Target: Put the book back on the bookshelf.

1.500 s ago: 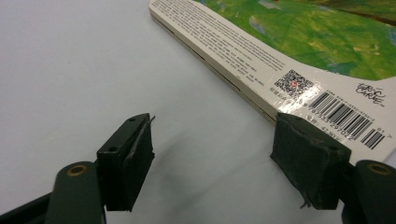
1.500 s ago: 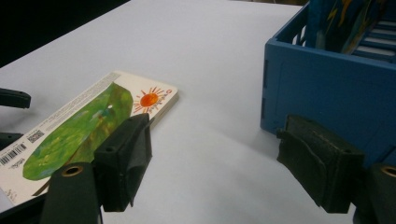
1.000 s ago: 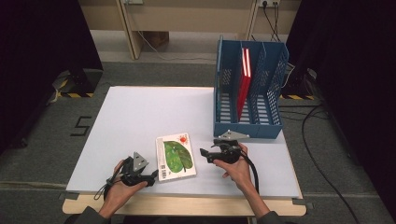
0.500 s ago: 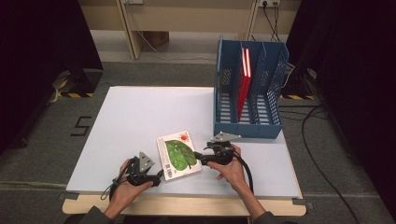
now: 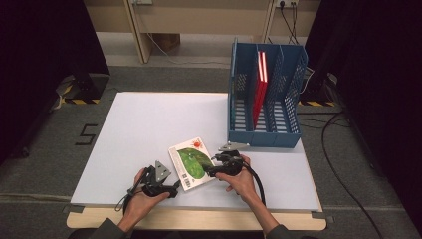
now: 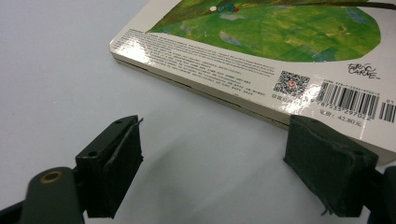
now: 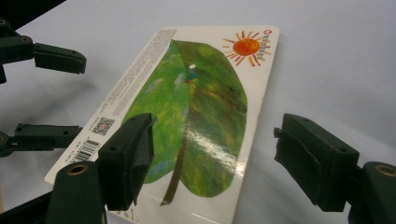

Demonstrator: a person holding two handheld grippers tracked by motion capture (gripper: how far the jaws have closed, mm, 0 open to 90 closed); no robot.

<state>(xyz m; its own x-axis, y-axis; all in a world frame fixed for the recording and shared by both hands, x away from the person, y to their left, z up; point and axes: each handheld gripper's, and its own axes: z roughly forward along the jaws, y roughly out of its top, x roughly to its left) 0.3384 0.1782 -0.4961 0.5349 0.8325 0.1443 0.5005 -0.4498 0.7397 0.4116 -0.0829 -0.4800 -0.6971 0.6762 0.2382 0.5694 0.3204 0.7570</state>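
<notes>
A picture book (image 5: 191,162) with a green leaf and an orange sun on its cover lies flat on the white table (image 5: 149,119) near the front edge. My left gripper (image 5: 175,190) is at the book's near left corner. In the left gripper view the left gripper (image 6: 215,135) is open. Its jaws have just been opening, and bare table lies between them, with the book's barcode edge (image 6: 261,42) just past the tips. My right gripper (image 5: 210,168) is open at the book's right side. In the right gripper view the right gripper (image 7: 215,135) straddles the near corner of the book (image 7: 187,107).
A blue file rack (image 5: 266,134) stands at the back right of the table with a red book (image 5: 260,84) upright in it. The left gripper (image 7: 81,95) shows beyond the book in the right gripper view. Cables run over the floor on the right.
My right gripper has moved left and a little down, up to the book's right edge. The left gripper has stayed in place and its jaws have spread wider.
</notes>
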